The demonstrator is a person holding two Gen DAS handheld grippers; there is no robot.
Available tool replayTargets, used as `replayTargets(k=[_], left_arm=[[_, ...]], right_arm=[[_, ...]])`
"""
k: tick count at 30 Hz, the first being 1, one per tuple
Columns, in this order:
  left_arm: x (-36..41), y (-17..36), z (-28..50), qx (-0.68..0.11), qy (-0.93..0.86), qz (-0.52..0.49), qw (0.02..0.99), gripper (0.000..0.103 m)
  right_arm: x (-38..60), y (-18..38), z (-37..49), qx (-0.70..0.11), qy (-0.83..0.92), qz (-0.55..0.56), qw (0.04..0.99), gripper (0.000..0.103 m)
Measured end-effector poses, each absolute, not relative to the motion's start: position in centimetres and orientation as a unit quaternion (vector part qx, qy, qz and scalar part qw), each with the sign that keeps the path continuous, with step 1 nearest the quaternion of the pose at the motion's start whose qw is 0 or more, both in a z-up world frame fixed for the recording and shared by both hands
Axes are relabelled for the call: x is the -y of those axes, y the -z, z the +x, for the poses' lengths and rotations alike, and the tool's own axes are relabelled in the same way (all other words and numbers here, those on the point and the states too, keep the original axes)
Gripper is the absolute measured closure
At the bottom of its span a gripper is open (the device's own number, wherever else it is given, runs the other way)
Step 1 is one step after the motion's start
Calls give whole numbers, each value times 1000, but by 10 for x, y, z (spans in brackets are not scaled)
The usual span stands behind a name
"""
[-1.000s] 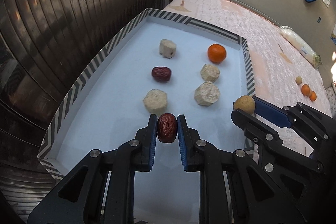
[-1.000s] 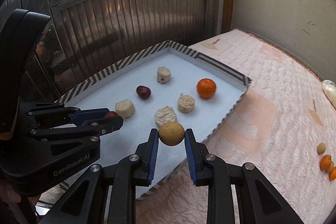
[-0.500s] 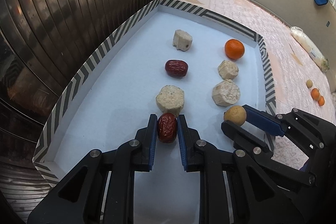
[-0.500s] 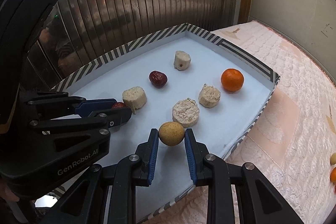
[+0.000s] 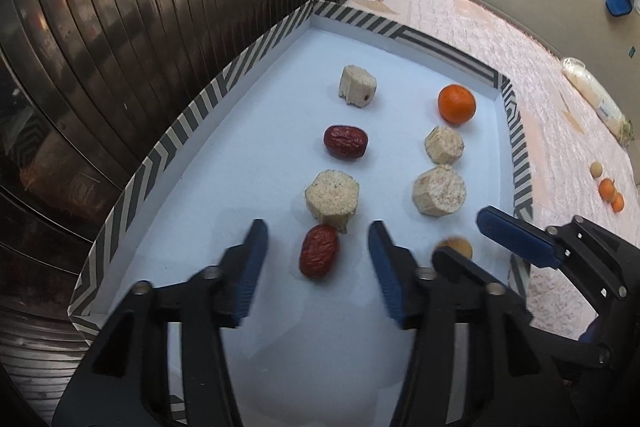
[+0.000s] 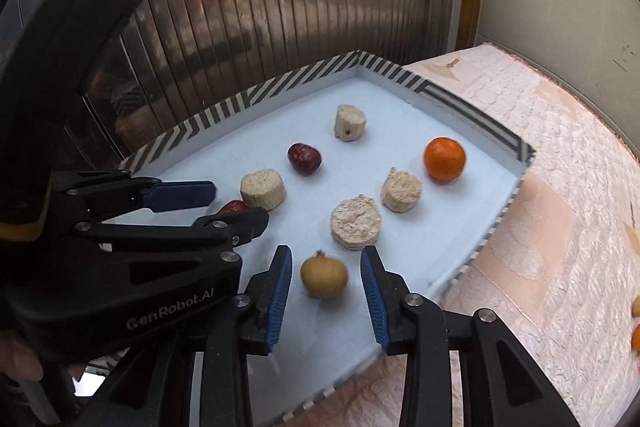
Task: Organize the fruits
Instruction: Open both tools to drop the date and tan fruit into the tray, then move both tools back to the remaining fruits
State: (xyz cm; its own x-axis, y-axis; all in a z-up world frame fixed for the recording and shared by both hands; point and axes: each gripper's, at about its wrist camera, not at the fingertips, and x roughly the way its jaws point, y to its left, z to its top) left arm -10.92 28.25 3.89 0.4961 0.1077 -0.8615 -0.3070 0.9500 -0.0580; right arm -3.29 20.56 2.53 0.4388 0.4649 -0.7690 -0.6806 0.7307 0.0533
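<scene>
- Left wrist view: my left hand-held gripper [image 5: 318, 251] has just been opening; its jaws stand apart around a red date [image 5: 319, 256] that lies on the white tray [image 5: 224, 163], touching neither pad.
- Just beyond the date sits a pale cut chunk [image 5: 332, 198]; further on lie a second date [image 5: 345, 141], three more chunks and an orange [image 5: 456, 104].
- My right hand-held gripper [image 5: 466, 235] crosses in at the right and hides most of the yellow-brown fruit [image 5: 456, 247], which is blurred.
- Right wrist view: my right hand-held gripper [image 6: 326, 275] has also just been opening; the yellow-brown fruit [image 6: 324, 275] rests on the tray [image 6: 424, 267] between the jaws, clear of both pads.
- My left hand-held gripper [image 6: 224, 203] fills the left side and covers all but a sliver of the near date [image 6: 234, 206].
- On the quilted bed [image 6: 560, 187], small fruits are cut off at the right edge.
</scene>
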Motion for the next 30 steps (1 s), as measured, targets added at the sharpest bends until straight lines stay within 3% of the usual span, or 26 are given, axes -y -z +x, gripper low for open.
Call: replayTargets(k=[13,30], left_arm=[[-238,-64,-100,-451,-97,-74,884,47],[-135,-72,-72,-445,-17,-30,895,47]], right_arm=[[-147,-51,-36,-380,-291,-94,873,60],[-39,-59,-35,-381,-193,-43,903,59]])
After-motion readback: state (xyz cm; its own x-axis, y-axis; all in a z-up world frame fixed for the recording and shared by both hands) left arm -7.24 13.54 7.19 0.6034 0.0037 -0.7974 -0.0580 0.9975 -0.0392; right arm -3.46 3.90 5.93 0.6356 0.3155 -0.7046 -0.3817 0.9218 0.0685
